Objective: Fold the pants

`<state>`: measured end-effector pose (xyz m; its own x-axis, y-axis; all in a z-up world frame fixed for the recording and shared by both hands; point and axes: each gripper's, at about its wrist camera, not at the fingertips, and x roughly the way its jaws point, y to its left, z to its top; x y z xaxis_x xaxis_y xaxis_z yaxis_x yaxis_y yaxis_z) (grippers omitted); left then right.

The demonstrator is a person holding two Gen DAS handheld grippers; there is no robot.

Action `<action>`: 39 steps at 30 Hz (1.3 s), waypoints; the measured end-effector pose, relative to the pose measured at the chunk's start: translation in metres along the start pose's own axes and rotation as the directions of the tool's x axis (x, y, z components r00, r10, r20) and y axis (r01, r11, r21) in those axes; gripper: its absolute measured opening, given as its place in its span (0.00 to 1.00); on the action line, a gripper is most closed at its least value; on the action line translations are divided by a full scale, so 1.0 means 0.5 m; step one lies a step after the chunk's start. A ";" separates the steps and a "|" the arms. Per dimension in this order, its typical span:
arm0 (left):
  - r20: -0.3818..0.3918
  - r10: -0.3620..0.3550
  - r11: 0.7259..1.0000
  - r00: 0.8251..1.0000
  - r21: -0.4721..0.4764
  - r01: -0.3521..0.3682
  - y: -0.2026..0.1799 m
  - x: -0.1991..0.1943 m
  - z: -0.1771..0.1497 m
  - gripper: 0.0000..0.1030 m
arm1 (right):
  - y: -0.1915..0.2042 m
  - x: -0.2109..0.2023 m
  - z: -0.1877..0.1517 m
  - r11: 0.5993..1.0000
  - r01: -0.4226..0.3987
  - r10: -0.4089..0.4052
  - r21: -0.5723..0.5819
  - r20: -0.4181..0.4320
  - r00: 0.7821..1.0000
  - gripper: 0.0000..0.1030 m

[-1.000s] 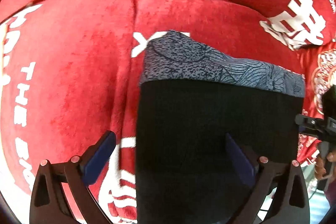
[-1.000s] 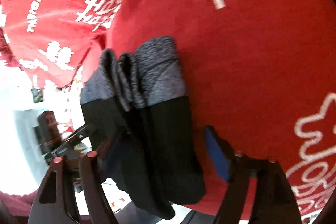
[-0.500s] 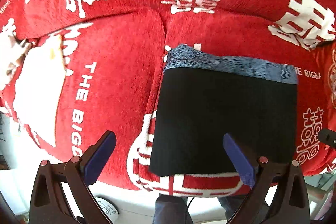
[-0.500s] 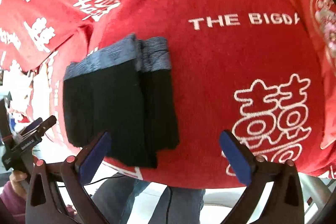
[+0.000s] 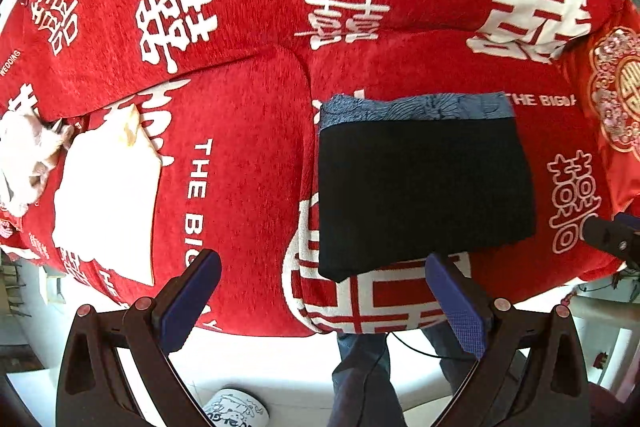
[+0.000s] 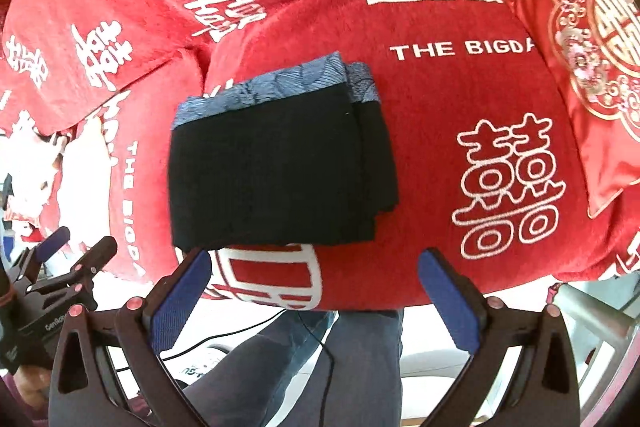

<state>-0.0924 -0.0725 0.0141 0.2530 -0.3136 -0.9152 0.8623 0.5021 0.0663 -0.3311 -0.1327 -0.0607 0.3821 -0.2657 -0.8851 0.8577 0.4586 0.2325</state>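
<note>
Left gripper (image 5: 320, 301) jaws apart, empty, hovering over sofa front edge. Right gripper (image 6: 314, 301) same, blue pads wide, nothing between them. Black folded pants with blue-grey patterned waistband (image 5: 424, 195) lie flat as a neat rectangle on the red plush sofa cover with white characters and lettering (image 5: 248, 163), on the right seat cushion beside the cushion seam, waistband toward the backrest. Red-and-gold embroidered pillow (image 6: 592, 39) to the right, apart from pants. White cloth (image 5: 108, 203) on left cushion. Person's grey trouser legs (image 6: 320, 359) below sofa edge.
</note>
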 end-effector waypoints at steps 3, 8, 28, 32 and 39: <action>-0.016 -0.013 1.000 1.000 0.004 0.013 -0.003 -0.010 -0.005 0.99 | 0.014 -0.026 -0.015 0.999 0.040 -0.040 -0.002 0.012 0.999 1.00; 0.002 -0.020 0.999 1.000 0.032 0.020 -0.007 -0.031 -0.003 0.99 | 0.027 -0.050 -0.027 0.998 0.058 -0.058 0.017 0.019 0.998 1.00; 0.007 -0.054 0.997 0.999 0.058 0.054 -0.010 -0.041 0.000 0.99 | 0.068 -0.056 -0.033 0.995 0.101 -0.101 -0.012 0.020 0.995 1.00; 0.006 -0.058 0.997 0.998 0.058 0.057 -0.007 -0.041 -0.002 0.99 | 0.073 -0.055 -0.035 0.994 0.103 -0.103 -0.021 0.017 0.995 1.00; 0.013 -0.064 0.996 0.998 0.057 0.063 -0.004 -0.042 -0.005 0.99 | 0.083 -0.053 -0.039 0.993 0.112 -0.111 -0.030 0.021 0.994 1.00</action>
<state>-0.1005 -0.0649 0.0321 0.2027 -0.3552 -0.9126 0.8999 0.4349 0.0306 -0.3123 -0.0901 -0.0356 0.2915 -0.3326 -0.8969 0.8844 0.4510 0.1202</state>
